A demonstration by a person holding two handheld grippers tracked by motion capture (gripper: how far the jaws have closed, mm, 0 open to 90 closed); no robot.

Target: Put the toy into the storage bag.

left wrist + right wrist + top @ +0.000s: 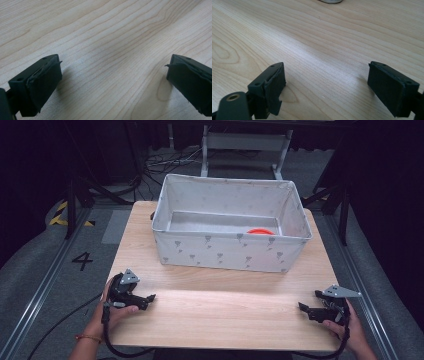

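A white fabric bin (230, 251) with a small grey print stands at the back of the wooden table (225, 315). A red round thing (260, 231) lies on the bin's floor at the right, partly hidden by the front wall. My left gripper (149, 298) rests low at the table's front left, held by a hand, its jaws pointing right. The left gripper (113, 65) is open over bare wood. At the front right, my right gripper (309, 301) points left. The right gripper (327, 66) is open too, with nothing between its jaws.
Bare wood stretches between the two grippers and in front of the bin. Around the table lie grey floor, metal rails, dark cables and a frame behind the bin. A floor mark reading 4 (82, 260) lies to the left.
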